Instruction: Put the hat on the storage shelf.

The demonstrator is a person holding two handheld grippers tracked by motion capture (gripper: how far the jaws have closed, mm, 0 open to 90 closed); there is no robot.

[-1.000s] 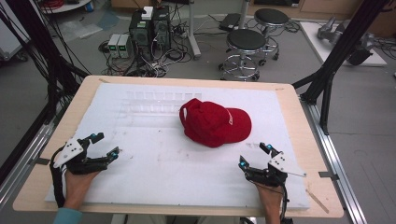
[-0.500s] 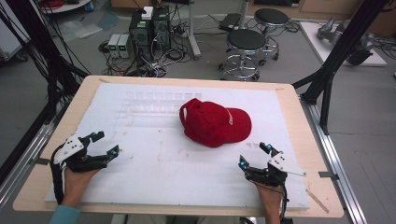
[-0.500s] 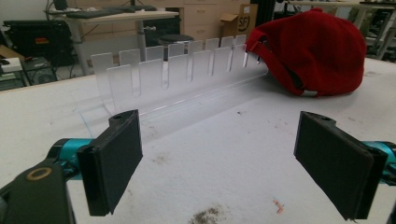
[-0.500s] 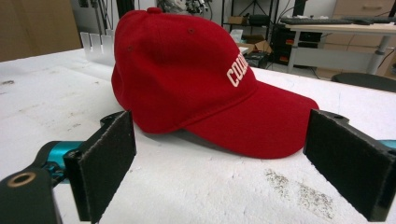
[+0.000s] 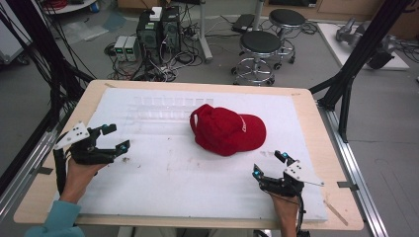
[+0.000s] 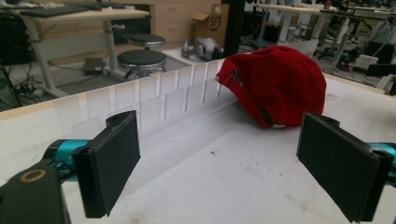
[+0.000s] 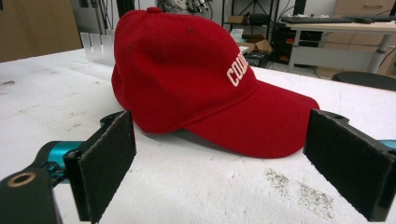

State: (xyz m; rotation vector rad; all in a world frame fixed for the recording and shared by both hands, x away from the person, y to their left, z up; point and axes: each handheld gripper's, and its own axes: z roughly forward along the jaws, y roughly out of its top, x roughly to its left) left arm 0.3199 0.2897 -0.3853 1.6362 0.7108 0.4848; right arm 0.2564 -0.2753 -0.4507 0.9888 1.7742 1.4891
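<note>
Here a red cap [image 5: 228,130] lies near the middle of the white-covered surface [image 5: 168,173], its brim toward the right and white lettering on its front. Just behind and left of it stands a clear plastic slotted rack [image 5: 165,106]. The left gripper [image 5: 114,138] hovers near the surface's left edge, jaws spread wide and empty, well apart from the cap. The right gripper [image 5: 270,165] sits near the front right, jaws likewise spread and empty, pointing at the cap's brim [image 7: 261,126] close ahead.
</note>
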